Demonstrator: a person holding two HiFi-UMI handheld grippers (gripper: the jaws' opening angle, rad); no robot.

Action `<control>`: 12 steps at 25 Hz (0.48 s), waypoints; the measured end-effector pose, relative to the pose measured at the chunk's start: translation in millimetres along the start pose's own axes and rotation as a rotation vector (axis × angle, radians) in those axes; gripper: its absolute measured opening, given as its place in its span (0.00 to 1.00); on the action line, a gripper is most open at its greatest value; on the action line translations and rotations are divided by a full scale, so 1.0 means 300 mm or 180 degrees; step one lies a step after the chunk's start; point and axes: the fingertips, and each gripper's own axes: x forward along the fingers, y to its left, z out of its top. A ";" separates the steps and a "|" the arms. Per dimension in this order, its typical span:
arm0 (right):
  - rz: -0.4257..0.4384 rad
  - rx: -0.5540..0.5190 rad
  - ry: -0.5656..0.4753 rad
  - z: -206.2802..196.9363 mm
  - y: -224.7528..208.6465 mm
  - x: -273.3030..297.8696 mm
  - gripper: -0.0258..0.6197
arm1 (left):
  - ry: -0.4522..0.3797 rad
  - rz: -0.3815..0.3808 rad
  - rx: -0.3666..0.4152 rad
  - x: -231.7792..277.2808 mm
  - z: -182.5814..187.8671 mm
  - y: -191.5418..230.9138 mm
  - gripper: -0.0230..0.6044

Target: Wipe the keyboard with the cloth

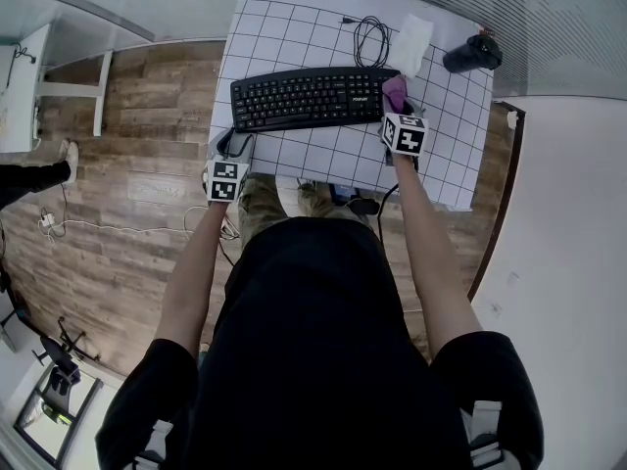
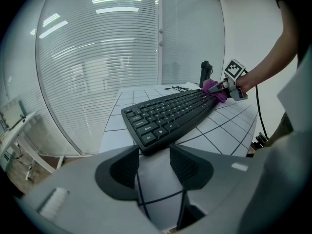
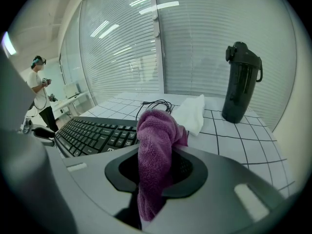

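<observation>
Cloth waits at the right end of the keyboard point(image 1: 312, 98)

The right hand-held gripper point(image 3: 157, 172) is clenched on the purple cloth point(image 3: 156, 130) at the keyboard's right end. The left hand-held gripper point(image 2: 152, 162) is released and empty at its near-left corner. Nothing steadies the keyboard, so a leftward wipe may push it toward the worktop point(image 1: 294, 27) edge near its left end. Behind its right end lie a cable point(image 1: 370, 39) and a white tissue point(image 1: 411, 42); the near side is open.

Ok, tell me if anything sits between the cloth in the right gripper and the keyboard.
Nothing visible does. The purple cloth, clamped between the jaws of the right gripper, hangs right at the right end of the keyboard. The white cloth, cable and bottle lie beyond, off that path.
</observation>
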 end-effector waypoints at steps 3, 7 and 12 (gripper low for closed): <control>0.0008 -0.0022 0.0012 -0.001 0.006 0.002 0.21 | 0.0004 0.0001 -0.0004 0.002 0.000 0.000 0.31; 0.0013 -0.0020 0.0028 -0.003 0.006 0.003 0.21 | 0.0004 0.0000 -0.0008 0.002 -0.002 -0.001 0.31; 0.0027 -0.0006 0.0028 -0.003 0.015 0.004 0.21 | 0.0005 0.0006 0.0002 0.002 0.000 0.002 0.31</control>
